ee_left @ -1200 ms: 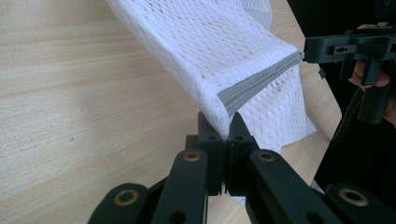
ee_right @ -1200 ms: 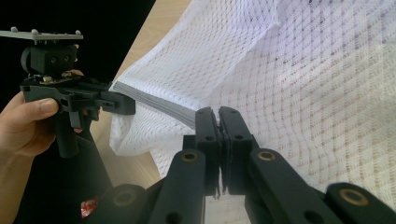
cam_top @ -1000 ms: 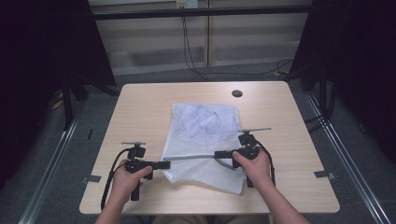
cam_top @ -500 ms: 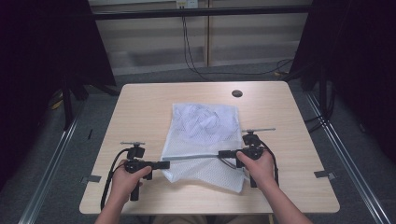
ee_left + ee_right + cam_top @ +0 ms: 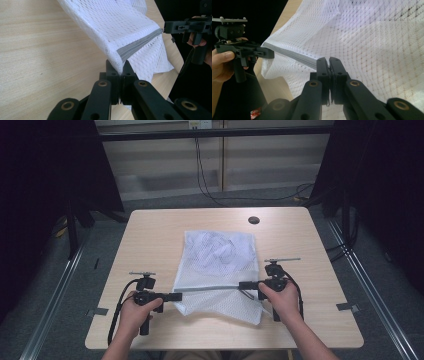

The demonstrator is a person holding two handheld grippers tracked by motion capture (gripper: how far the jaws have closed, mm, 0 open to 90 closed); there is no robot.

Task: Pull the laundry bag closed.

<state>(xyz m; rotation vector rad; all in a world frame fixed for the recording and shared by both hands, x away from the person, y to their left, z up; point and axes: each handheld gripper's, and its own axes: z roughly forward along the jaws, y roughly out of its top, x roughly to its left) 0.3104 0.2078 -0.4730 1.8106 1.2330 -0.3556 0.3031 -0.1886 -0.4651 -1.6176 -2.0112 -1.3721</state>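
1. A white mesh laundry bag (image 5: 220, 270) lies in the middle of the high view on the pale wood-grain surface (image 5: 150, 235), its far part flat and rumpled, its near edge lifted.
2. The left hand-held gripper (image 5: 176, 296), lower left of centre in the high view, is clenched on the left end of the bag's grey zipper band (image 5: 210, 288); in the left gripper view the jaws pinch the mesh corner (image 5: 119, 60) where the band begins.
3. The right hand-held gripper (image 5: 244, 284), lower right of centre, is clenched on the other end of that band; in the right gripper view the black jaws meet on the grey strip (image 5: 294, 56) with mesh behind.
4. The relation that matters: the zipper band runs nearly straight from one hand-held gripper to the other, left to right across the frame, so its long axis joins the two grips. The bag's body lies beyond both, toward the top of the frame; a loose flap (image 5: 225, 307) hangs below the band.
5. Each hand sits at its own end, neither nearer to the bag than the other.
6. The mesh is thin, open-weave and limp, folding in soft creases; the band is a flat woven strip, stiffer, pulled taut. I judge any next pull must keep both ends level, or the fabric will sag.
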